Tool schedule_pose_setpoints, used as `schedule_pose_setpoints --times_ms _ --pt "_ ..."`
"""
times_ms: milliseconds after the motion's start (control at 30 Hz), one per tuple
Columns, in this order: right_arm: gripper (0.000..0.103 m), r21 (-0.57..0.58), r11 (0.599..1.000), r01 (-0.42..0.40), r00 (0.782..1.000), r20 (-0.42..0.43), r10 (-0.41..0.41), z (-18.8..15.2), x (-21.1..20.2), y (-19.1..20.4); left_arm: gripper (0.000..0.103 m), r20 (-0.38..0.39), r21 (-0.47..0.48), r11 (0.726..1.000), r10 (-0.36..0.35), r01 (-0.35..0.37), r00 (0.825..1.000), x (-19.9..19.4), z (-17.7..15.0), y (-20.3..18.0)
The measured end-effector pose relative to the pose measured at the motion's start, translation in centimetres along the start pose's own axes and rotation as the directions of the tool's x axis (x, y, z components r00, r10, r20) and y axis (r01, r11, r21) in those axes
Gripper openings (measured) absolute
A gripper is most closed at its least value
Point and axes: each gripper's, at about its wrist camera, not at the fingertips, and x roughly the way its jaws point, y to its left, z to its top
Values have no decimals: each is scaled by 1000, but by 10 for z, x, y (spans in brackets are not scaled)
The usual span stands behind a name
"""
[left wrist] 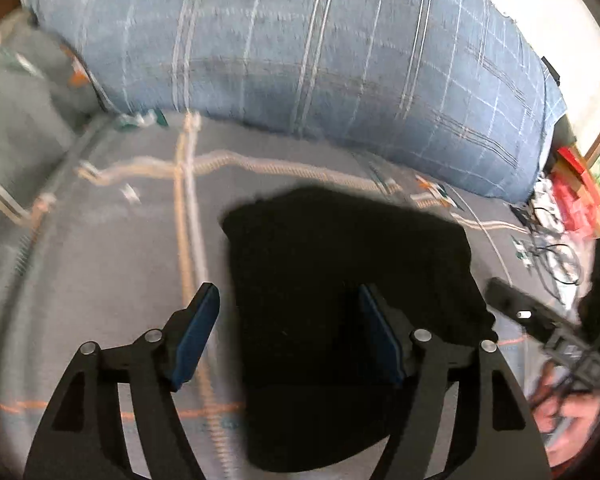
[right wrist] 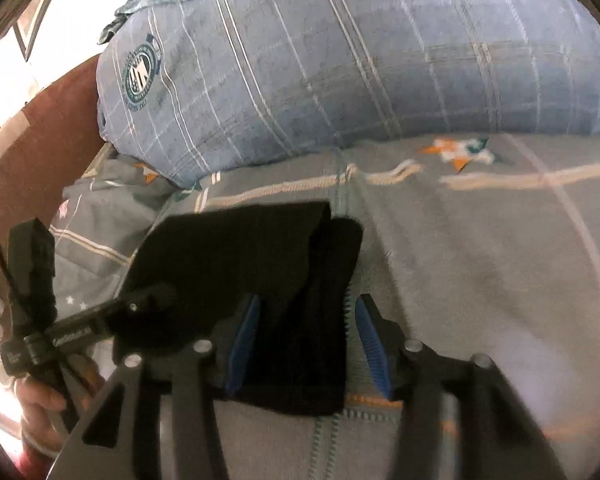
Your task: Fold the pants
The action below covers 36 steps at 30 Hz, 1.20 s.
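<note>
The black pants [left wrist: 340,280] lie folded into a compact rectangle on the grey bedspread [left wrist: 100,260]. My left gripper [left wrist: 288,304] is open, its blue-padded fingers spread above the pants' left part, holding nothing. In the right wrist view the pants [right wrist: 260,256] show layered folds at their right edge. My right gripper [right wrist: 308,312] is open, its fingers straddling the right edge of the pants without gripping. The right gripper's body shows at the left wrist view's right edge, and the left gripper's body at the right wrist view's left.
A large blue plaid pillow [left wrist: 300,48] lies across the back of the bed [right wrist: 360,52]. Red boxes and cables [left wrist: 568,200] sit off the bed's right side. A brown wooden headboard [right wrist: 40,140] stands at left.
</note>
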Motion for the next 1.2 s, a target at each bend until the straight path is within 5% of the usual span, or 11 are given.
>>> schedule_pose_setpoints --times_ms 300,567,833,1033,1100,1200 --pt "35 -176 980 -94 995 -1 95 9 -5 58 71 21 -38 997 62 -61 998 11 18 14" --pt "34 -173 983 -65 995 -88 50 -22 19 53 74 8 -54 997 54 -53 999 28 22 14" --pt "33 -161 984 -74 996 -67 64 -30 23 47 77 18 -67 996 66 -64 998 31 18 12" --pt "40 -147 988 -52 999 -2 52 -22 -4 55 81 49 -37 991 128 -126 991 4 12 1" --pt "53 -140 990 -24 999 21 27 -19 -11 56 81 83 -28 988 151 -149 985 -10 8 -2" --pt "56 -137 990 42 998 48 -36 -15 -17 59 82 128 -28 986 167 -164 978 -28 2 -7"
